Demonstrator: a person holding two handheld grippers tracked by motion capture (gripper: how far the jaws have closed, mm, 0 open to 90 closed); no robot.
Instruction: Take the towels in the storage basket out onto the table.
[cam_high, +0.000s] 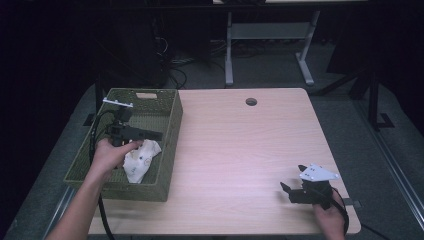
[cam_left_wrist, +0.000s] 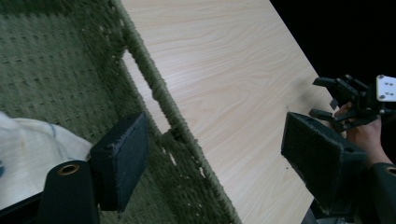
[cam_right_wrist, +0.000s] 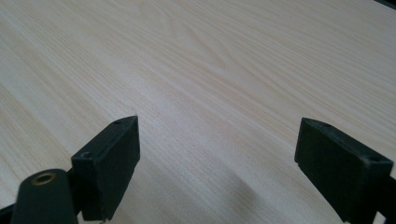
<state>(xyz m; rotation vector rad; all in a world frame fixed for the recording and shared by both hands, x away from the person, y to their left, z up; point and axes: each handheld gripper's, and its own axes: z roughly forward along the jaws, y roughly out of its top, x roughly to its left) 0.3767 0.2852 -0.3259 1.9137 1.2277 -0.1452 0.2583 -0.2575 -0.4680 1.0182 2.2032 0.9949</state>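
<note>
High view: woven olive-green rectangular basket (cam_high: 170, 131) sits at the left of the light wooden table (cam_high: 240, 150). A crumpled white cloth with small dark marks (cam_high: 141, 159) lies inside the basket, toward its lower right corner. Left gripper (cam_high: 150, 135) hangs over the basket interior, just above the cloth, jaws pointing right toward the basket wall. Right gripper (cam_high: 295, 181) rests at the lower right of the frame on bare tabletop, well apart from the basket.

Left gripper view: both black jaws stand wide apart, nothing between them. One jaw is inside the basket, the other lies out over the table, so the woven rim (cam_left_wrist: 161, 93) runs up between them. White cloth (cam_left_wrist: 32, 154) shows at lower left, beside the near jaw, not gripped. The other gripper sits at the right edge.

Right gripper view: jaws wide, empty, bare wood grain (cam_right_wrist: 210, 79) ahead.

Judgement: the step looks like taking the cloth from the basket. To do it well, swing the left jaws back off the rim, dip onto a raised fold, pinch fabric only, and lift clear of the wall.
</note>
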